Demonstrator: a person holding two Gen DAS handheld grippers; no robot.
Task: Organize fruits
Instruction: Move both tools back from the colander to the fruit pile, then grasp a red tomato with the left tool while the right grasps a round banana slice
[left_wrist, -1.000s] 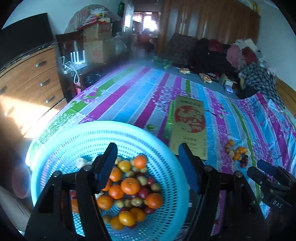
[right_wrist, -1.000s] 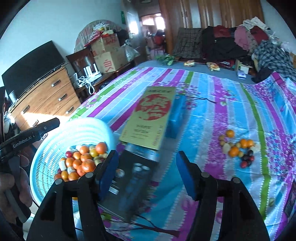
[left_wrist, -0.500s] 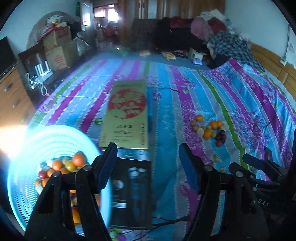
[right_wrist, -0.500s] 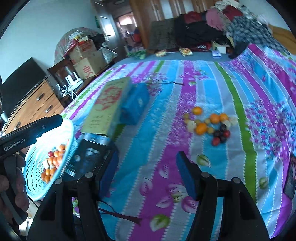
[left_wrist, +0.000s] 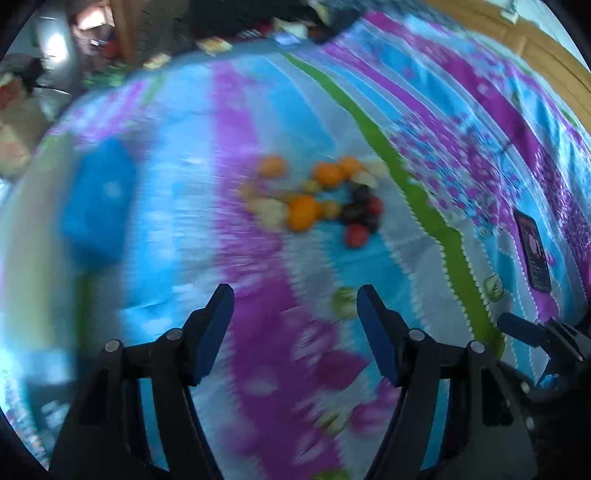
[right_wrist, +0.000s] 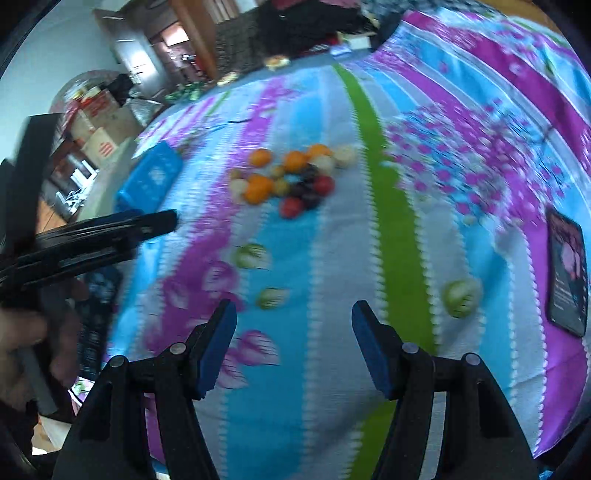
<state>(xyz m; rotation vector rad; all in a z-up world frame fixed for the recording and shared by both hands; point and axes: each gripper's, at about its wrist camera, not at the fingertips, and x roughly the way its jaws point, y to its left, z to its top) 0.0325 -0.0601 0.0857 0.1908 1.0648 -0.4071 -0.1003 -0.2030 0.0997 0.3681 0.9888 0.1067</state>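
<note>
Both views have swung off the basket since a second ago. Left gripper and right gripper now tilt down over the striped floral bedsheet, jaws apart, empty, touching nothing. Loose pile of orange, red and pale fruits lies at 12 o'clock, well apart.

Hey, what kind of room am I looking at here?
Most likely a lived-in bedroom: a wide striped floral bedsheet with a wooden bed frame at its edge, clothes heaped at the far end, cardboard boxes stacked beside it.
</note>
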